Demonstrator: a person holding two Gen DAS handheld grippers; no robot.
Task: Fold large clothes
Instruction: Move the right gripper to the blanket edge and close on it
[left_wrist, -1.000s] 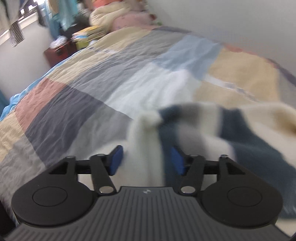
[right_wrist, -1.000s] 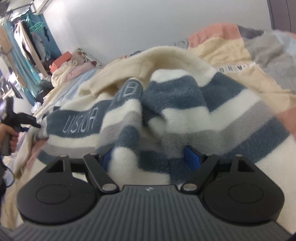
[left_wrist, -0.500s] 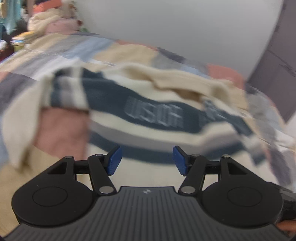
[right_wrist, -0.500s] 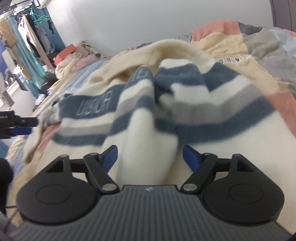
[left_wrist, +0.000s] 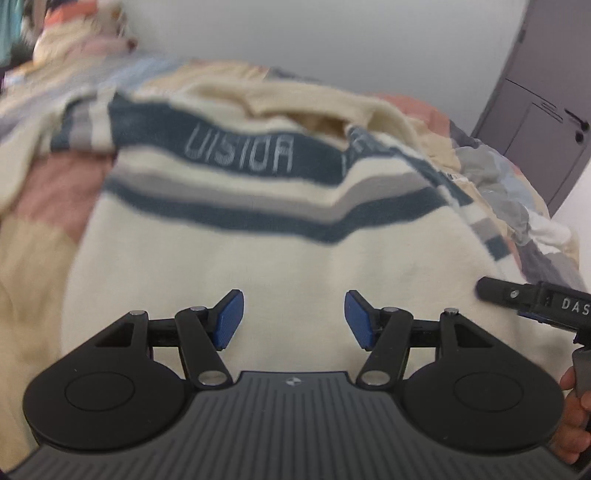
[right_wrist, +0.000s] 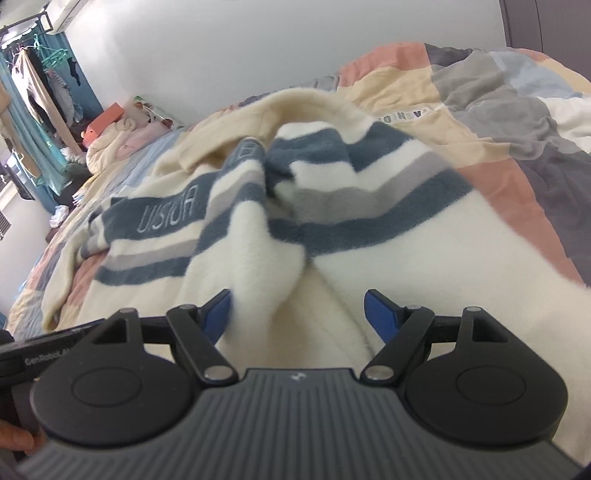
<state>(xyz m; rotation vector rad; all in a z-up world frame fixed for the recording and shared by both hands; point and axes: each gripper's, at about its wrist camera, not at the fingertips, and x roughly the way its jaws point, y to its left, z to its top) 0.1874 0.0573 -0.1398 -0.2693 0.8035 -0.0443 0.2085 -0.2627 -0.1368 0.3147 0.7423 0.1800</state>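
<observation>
One cream fleece sweater (left_wrist: 258, 266) with blue and grey stripes and pale lettering is spread, rumpled, on a patchwork bedspread (right_wrist: 517, 122). Two grippers are seen above its hem: the left gripper (left_wrist: 293, 317) is spread wide and empty; the right gripper (right_wrist: 297, 314) is spread wide, a fold possibly brushing one pad.

Both wrist cameras look steeply down, close over the striped sweater (left_wrist: 277, 236) (right_wrist: 332, 206) on the bed (right_wrist: 517, 122) (each catches the other claw at its frame edge).
</observation>
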